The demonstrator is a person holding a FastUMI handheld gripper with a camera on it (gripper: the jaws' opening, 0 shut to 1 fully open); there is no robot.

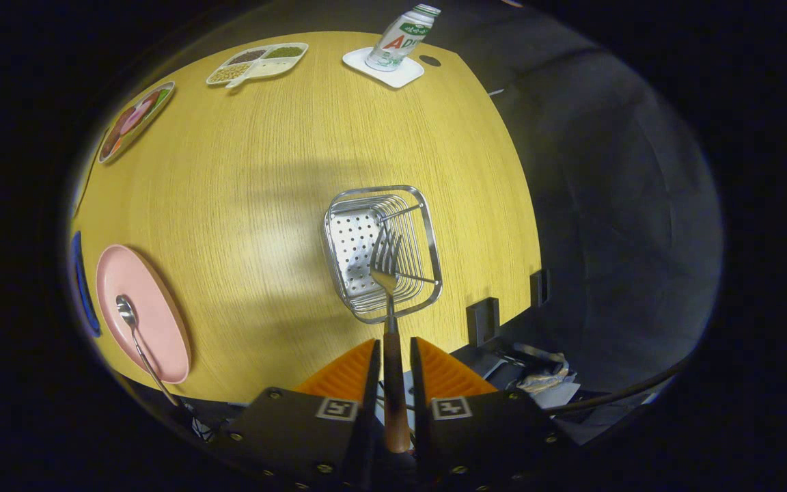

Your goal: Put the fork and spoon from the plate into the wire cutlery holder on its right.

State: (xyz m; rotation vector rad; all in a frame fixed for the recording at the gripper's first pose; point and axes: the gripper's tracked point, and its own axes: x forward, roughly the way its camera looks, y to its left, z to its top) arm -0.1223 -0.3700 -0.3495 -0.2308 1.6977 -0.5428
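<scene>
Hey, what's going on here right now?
A person is working a handheld gripper whose two fingers are clamped on the wooden handle of a fork. The fork's tines are held over the wire cutlery holder on the wooden table, apparently about to go in. The spoon is lying on the pink plate off to the left, so it remains to be moved. Farther back sit a bottle and two trays of food.

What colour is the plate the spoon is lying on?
Pink. The plate shows clearly in the gripper view, with the spoon on it.
</scene>
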